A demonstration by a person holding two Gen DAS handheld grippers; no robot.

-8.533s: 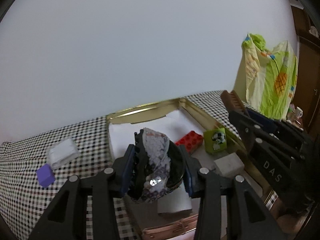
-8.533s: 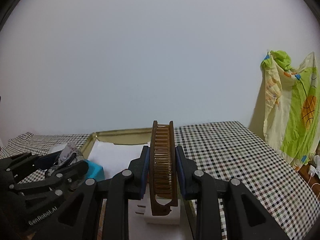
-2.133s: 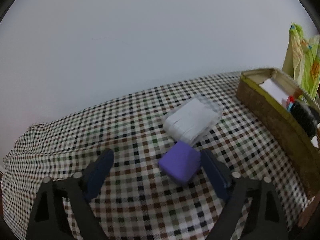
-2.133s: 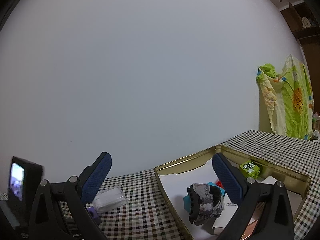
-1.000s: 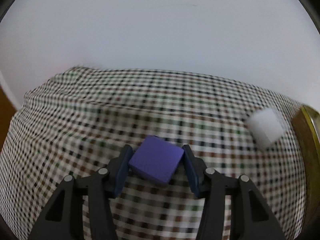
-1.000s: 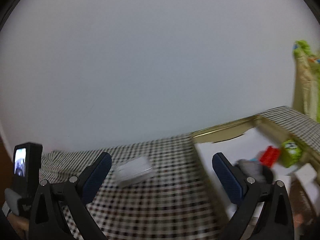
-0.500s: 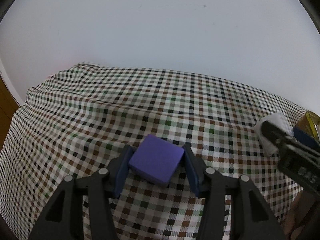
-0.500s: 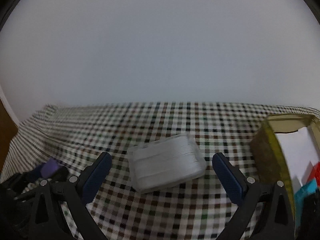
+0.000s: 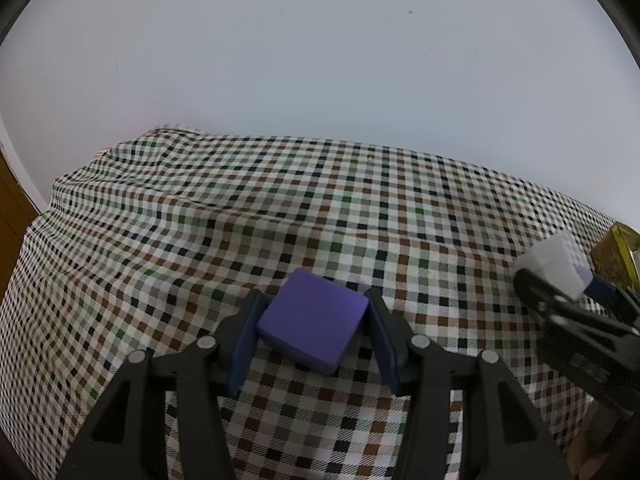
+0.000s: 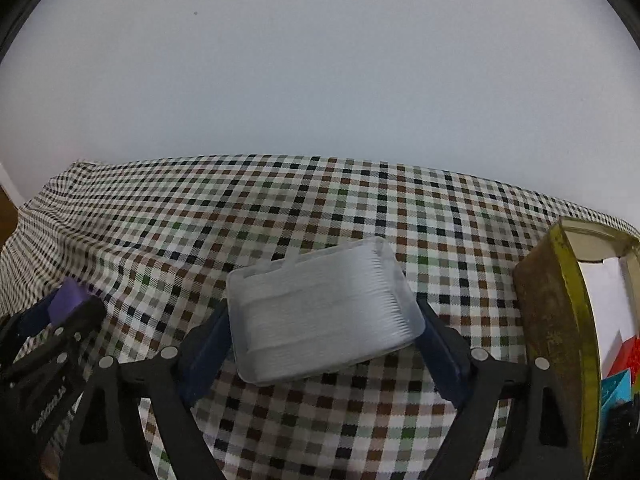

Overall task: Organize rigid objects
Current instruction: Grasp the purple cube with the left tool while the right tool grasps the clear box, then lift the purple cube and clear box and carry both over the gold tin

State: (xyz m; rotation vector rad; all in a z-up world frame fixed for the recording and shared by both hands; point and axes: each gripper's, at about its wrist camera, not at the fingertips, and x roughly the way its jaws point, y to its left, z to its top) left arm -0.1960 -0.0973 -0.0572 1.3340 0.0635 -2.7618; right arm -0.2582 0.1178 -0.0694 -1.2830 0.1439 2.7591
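Note:
A purple block [image 9: 314,322] sits between the pads of my left gripper [image 9: 314,300], which is shut on it, low over the checked cloth. In the right wrist view a clear plastic box [image 10: 320,312] lies on the cloth between the fingers of my right gripper [image 10: 322,314]. Its jaws are closing and the blue pads meet the box's two short ends. The left gripper [image 10: 68,306] with the purple block [image 10: 70,294] shows at the lower left there. The right gripper [image 9: 560,300] and the clear box [image 9: 556,264] show at the right edge of the left wrist view.
A gold tin [image 10: 560,320] stands open just right of the clear box, holding white paper, a red brick [image 10: 628,352] and a teal piece [image 10: 616,388]. Its corner [image 9: 618,248] shows at the far right. The checked tablecloth [image 9: 280,208] ends at a white wall.
My right gripper swung left from the tin, dropped over the clear box, and its jaws narrowed onto the box. The left gripper kept the purple block and barely moved.

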